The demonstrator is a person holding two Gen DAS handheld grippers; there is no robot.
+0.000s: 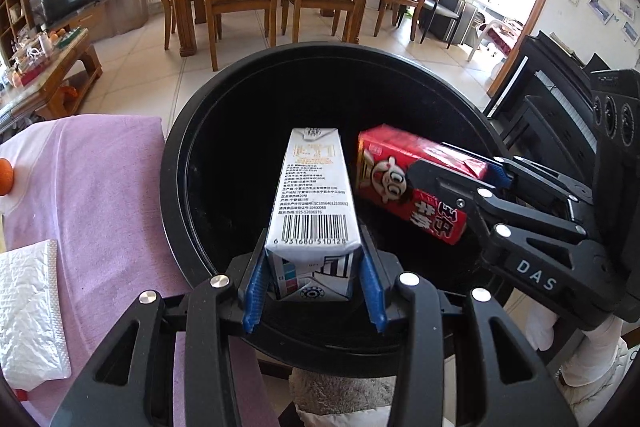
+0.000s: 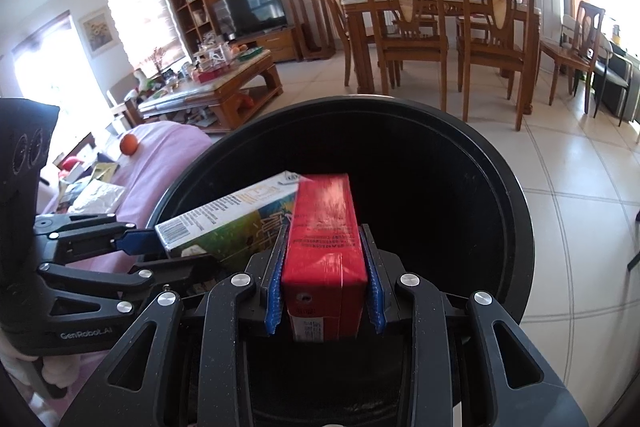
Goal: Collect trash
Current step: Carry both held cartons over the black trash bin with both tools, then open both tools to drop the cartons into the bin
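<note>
black bin (image 1: 176, 163) mouth open, two cartons (image 1: 312, 195) crowding its middle

White milk carton (image 1: 312, 195) in my left jaws, red carton (image 2: 324, 239) in my right, both over black bin (image 1: 176, 187), red at 3 o'clock.

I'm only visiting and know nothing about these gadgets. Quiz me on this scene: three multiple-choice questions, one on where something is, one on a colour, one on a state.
1. Where are the two cartons held?
A. over the open black bin
B. on the dining table
C. on the tiled floor

2. What colour is the carton in the right gripper?
A. green
B. red
C. blue

3. How is the left gripper?
A. wide open and empty
B. lying on the cloth
C. shut on a carton

Answers:
1 A: the white carton and red carton both hang above the bin.
2 B: the right gripper clamps a red box.
3 C: the left gripper has its blue pads pressing the white carton's sides.
</note>
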